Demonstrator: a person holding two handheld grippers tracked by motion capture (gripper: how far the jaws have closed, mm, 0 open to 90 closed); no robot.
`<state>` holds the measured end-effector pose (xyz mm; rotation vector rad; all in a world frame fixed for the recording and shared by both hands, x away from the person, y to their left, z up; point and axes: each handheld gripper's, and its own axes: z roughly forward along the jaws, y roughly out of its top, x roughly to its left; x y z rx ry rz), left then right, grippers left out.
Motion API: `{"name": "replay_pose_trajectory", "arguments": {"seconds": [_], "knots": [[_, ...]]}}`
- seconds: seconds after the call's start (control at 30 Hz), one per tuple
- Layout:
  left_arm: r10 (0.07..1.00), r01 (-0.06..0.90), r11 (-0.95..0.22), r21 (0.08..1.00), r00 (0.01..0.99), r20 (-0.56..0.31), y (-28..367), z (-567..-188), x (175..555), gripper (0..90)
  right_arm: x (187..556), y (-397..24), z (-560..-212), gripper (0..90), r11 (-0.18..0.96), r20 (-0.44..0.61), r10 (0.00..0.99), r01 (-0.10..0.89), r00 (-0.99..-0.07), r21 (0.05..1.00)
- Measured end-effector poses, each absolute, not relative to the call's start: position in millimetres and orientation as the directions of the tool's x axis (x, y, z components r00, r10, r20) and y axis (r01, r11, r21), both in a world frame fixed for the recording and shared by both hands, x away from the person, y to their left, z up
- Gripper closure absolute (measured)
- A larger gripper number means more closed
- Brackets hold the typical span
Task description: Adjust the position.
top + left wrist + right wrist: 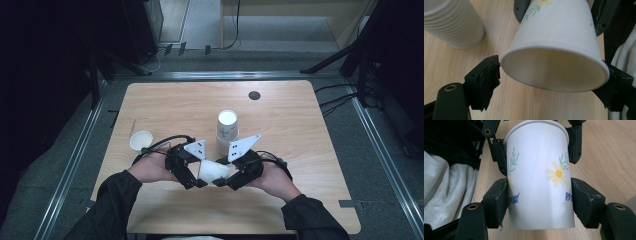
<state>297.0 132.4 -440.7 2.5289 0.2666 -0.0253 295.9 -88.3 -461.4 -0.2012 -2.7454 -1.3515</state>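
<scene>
Right gripper view: hand-held gripper (pixel 540 202) clamps cup (pixel 539 177).

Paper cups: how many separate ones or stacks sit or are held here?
3. A flowered cup lies between the grippers, a nested stack stands behind them, and a single cup stands at the left; the stack's own count is unclear.

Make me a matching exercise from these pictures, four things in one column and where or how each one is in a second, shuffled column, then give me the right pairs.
Things:
1. flowered paper cup
2. stack of cups
3. single white cup
4. dark round disc

States:
A. stands alone near the table's left edge
B. lies near the table's far edge
C. clamped between the right gripper pads
D. stands upright mid-table, beyond both grippers

Pairs: 1-C, 2-D, 3-A, 4-B
</scene>
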Motion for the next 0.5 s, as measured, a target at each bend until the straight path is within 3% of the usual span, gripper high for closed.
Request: {"name": "replay_pose_trajectory", "arguments": {"seconds": [0.5], "knots": [[0.239, 0.265, -0.636, 0.725, 0.961, -0.141, 151.8, -422.9, 300.6, 14.0, 299.6, -112.8, -439.2, 34.3, 0.457, 0.14, 0.131, 0.185, -0.981, 0.87]]}}
